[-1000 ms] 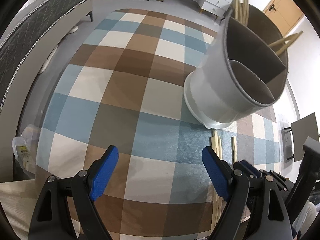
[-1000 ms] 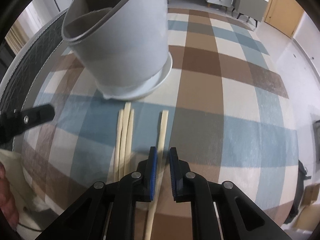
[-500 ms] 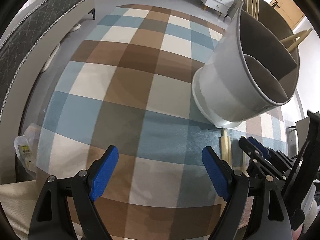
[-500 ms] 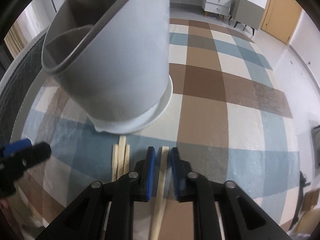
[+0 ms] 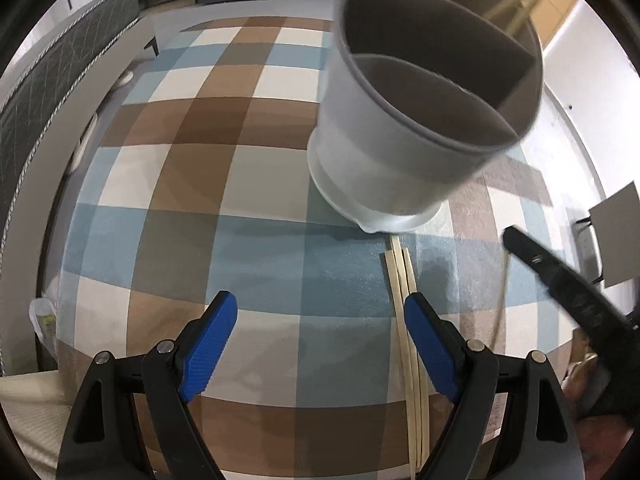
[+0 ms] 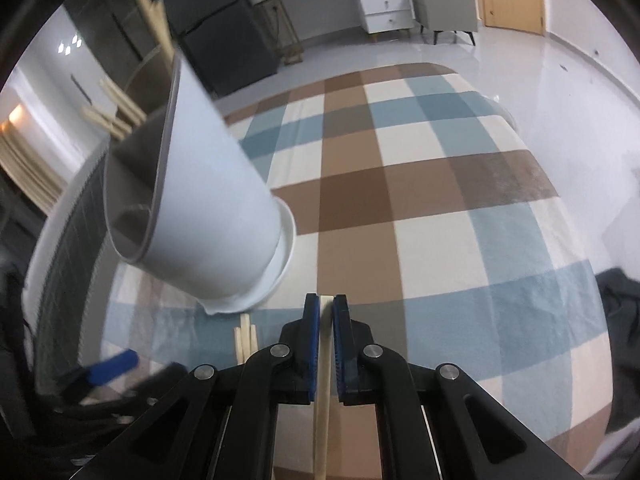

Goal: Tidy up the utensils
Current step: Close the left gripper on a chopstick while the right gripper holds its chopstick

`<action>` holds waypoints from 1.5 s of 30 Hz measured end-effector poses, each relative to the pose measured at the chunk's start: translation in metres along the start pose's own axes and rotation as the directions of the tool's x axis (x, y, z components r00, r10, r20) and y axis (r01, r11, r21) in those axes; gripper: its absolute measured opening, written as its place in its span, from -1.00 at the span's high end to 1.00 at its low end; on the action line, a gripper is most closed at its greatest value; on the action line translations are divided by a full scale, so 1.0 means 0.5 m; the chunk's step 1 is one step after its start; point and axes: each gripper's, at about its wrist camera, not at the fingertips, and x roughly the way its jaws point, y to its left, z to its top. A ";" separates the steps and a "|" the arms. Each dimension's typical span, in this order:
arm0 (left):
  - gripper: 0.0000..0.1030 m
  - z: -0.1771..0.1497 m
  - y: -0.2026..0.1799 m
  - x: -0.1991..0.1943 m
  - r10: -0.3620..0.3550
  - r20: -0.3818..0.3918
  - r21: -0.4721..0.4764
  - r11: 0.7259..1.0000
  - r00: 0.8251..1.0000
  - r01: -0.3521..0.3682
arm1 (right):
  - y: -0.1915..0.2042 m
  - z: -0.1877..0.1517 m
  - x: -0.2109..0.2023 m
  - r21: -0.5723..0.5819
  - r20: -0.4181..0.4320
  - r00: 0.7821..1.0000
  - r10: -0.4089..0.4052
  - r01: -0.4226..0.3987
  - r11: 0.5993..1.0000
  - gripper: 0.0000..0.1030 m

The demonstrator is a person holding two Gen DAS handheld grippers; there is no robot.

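- Checked tablecloth (image 5: 248, 184) in brown, blue and cream covers the table; white drawers (image 6: 384, 4) stand beyond
- Grey divided utensil holder (image 5: 400, 160) stands on the cloth, wooden sticks in its far compartment
- Three loose chopsticks (image 5: 404, 300) lie just below the holder's base
- Left gripper (image 5: 320, 344): jaws wide, nothing between them
- Right gripper (image 6: 326, 332): blue pads clamped on a single chopstick (image 6: 323, 400)

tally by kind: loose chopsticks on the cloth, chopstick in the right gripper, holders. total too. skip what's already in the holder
Loose chopsticks on the cloth: 3
Chopstick gripped between the right gripper fingers: 1
Holder, white, with compartments: 1
Total: 5
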 end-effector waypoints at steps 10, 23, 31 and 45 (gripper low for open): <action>-0.59 -0.030 -0.017 0.012 0.012 -0.043 -0.003 1.000 0.999 -0.012 | -0.026 0.003 -0.042 0.064 0.040 0.998 0.053 -0.055 0.996 0.89; -0.59 -0.045 -0.043 0.037 0.054 -0.069 0.045 0.998 0.996 -0.051 | -0.055 0.004 -0.079 0.134 0.085 0.992 0.095 -0.105 0.985 0.89; -0.60 -0.057 -0.060 0.050 0.080 -0.079 0.052 0.996 0.994 -0.076 | -0.055 0.006 -0.093 0.130 0.105 0.989 0.103 -0.116 0.985 0.89; -0.60 -0.040 -0.067 0.062 0.102 -0.087 0.064 0.993 0.991 -0.097 | -0.058 0.008 -0.121 0.127 0.138 0.984 0.113 -0.131 0.983 0.89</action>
